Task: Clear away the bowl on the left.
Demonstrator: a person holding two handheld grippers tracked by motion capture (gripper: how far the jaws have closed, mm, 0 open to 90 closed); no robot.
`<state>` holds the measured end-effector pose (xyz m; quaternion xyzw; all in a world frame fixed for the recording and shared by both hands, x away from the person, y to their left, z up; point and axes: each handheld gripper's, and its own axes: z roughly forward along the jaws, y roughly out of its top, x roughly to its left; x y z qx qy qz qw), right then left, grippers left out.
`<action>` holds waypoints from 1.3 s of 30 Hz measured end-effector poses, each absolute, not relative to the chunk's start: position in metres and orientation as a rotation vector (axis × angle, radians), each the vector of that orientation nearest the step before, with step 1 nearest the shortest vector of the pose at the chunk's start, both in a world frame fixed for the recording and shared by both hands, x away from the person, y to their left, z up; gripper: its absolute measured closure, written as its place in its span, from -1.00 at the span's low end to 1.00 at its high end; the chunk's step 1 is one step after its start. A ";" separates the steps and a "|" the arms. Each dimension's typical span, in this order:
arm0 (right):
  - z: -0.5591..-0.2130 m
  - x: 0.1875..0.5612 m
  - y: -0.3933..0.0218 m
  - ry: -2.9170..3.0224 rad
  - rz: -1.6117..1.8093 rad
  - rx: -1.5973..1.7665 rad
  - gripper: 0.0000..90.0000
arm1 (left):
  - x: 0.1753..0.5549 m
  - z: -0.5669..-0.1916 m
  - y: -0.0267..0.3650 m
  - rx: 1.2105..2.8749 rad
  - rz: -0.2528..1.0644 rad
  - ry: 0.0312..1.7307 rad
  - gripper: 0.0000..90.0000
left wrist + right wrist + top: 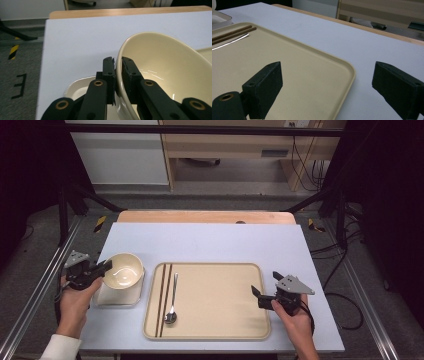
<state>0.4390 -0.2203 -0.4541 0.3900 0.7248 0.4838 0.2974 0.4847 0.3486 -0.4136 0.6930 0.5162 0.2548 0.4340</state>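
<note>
One pale blue table top (210,240) carries everything, and on it lies a beige tray (220,320), the largest item, with a pair of brown chopsticks (163,297) along its left side and a metal spoon (173,299) just beside them. Left of the tray sits a square white dish (116,296), and above it is a cream bowl (123,270), tilted, with one side raised off the dish. The left gripper (118,72) is clamped on the bowl's rim, one jaw outside the wall and one inside, as the left gripper view shows. The right gripper (264,286) hangs over the tray's right edge with its jaws spread wide and nothing between them; the right gripper view shows the tray's corner lying under the gap.
</note>
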 end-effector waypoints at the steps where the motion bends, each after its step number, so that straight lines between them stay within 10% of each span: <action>1: -0.454 0.439 -0.220 1.927 1.287 1.038 -0.78 | 0.485 -0.412 0.343 1.730 0.620 1.271 0.81; 39: -0.453 0.438 -0.223 1.923 1.289 1.037 -0.78 | 0.483 -0.436 0.189 1.883 0.313 1.047 0.81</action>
